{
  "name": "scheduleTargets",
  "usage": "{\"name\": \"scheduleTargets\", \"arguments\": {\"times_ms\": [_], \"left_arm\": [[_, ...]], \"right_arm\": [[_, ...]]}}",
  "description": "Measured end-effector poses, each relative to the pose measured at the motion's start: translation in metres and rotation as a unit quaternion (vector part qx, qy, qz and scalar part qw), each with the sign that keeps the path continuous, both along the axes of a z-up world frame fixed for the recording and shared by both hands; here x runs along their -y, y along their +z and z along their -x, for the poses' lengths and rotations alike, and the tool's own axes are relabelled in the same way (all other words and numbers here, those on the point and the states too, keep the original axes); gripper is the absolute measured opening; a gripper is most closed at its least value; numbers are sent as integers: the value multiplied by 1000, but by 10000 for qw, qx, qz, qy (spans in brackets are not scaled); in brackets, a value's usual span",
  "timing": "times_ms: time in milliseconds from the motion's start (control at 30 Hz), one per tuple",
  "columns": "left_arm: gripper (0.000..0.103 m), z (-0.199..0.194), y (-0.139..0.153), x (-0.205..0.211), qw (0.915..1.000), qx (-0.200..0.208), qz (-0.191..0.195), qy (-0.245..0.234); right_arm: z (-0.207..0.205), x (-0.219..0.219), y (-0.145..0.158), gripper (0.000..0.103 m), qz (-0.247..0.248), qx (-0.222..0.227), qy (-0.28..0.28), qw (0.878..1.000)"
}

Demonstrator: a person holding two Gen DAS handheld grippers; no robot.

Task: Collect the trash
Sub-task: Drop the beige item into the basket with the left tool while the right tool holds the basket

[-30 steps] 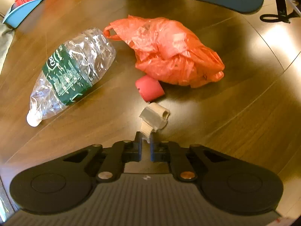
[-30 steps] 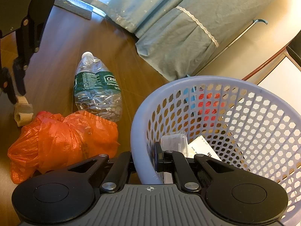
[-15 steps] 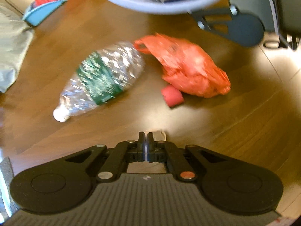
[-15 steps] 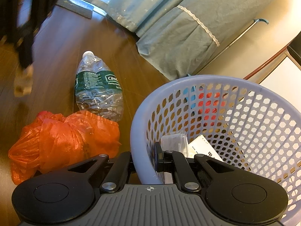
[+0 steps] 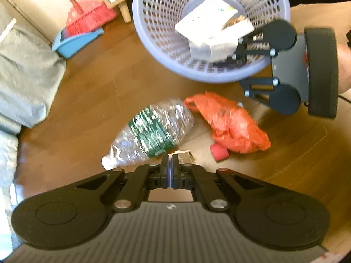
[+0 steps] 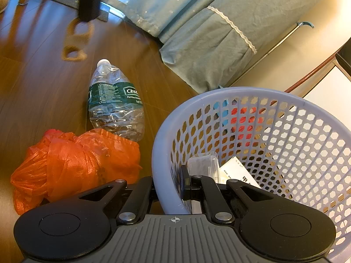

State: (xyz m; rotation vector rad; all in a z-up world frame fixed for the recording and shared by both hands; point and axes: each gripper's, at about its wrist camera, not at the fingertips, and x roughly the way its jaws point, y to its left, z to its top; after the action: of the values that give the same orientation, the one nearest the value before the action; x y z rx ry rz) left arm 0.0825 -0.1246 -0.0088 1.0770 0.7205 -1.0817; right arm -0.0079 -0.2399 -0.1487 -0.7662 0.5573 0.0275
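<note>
Beige scrap (image 6: 75, 41) hangs from the left gripper (image 5: 170, 164), jaws pressed together on just its top edge, up off the floor and short of the basket (image 5: 153, 50). Thin pinch plus swing: it could slip out and land by the bottle (image 5: 151, 131) or orange bag (image 5: 232, 122). Right gripper (image 6: 169, 186) is clamped on the basket rim; a slip there tips the basket.
</note>
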Motion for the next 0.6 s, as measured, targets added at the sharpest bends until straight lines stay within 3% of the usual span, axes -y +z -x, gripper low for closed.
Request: {"name": "scheduleTargets", "arguments": {"times_ms": [333,533,600], "left_arm": [[0,16,43,50,9978,220,472,-421],[0,28,60,106,9926,243,1036,-592],[6,27,65,125,9901,203,1286,-528]], "right_arm": [[0,-2,0,3,6,-4,12,10000],[1,-3,-1,3,15,-5,31,10000],[2,-4,-1,3,20,-7,40,10000]]}}
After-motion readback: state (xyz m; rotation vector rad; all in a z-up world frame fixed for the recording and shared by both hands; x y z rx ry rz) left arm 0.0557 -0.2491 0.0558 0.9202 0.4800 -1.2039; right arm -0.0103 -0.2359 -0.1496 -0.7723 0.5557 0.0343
